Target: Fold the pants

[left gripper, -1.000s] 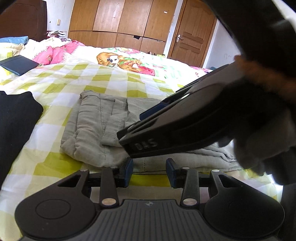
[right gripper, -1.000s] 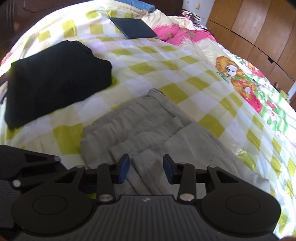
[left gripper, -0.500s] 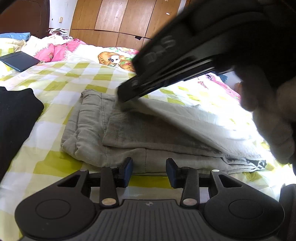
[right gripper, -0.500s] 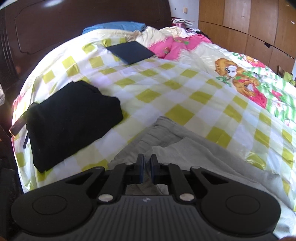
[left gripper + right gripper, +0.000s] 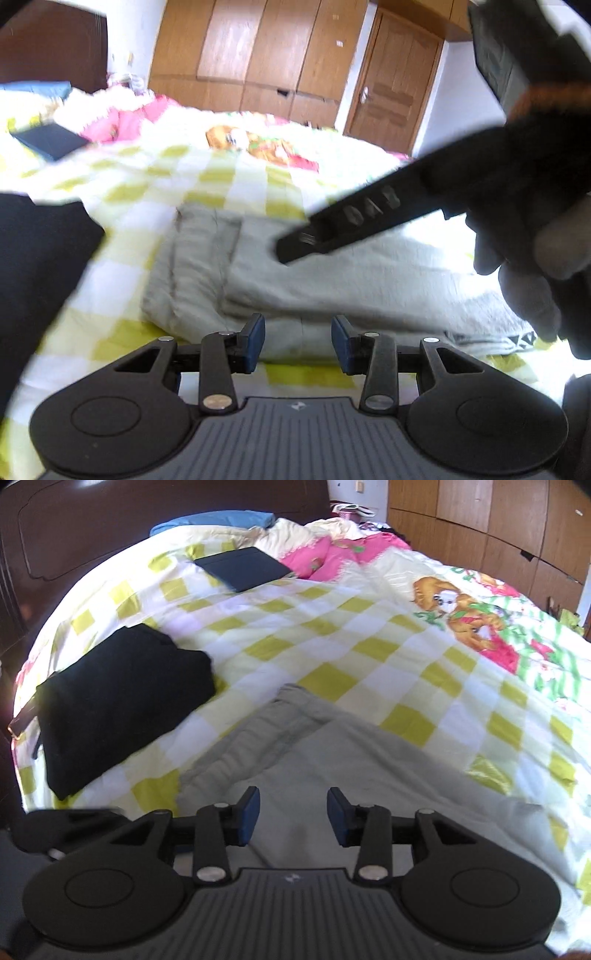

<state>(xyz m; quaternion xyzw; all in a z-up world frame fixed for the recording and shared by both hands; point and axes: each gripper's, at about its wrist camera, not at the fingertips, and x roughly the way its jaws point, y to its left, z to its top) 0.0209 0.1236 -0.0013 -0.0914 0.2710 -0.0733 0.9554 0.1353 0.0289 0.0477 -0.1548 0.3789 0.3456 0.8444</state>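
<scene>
Half a second ago the right gripper (image 5: 292,820) pinched the soft grey cloth pants (image 5: 332,753); now its blue pads are spread apart above them. The left gripper (image 5: 298,344) is spread too. Folded, the pants lie beside the black folded garment (image 5: 122,709). Raised letters on the right gripper's side are too blurry to read.

Black garment (image 5: 122,705) left of pants (image 5: 332,775); bedspread (image 5: 369,635) beyond bare.

Folded grey pants (image 5: 332,280) lie mid-frame on the checkered bed (image 5: 147,184), left gripper (image 5: 298,341) spread wide below them, right gripper (image 5: 295,245) above.
</scene>
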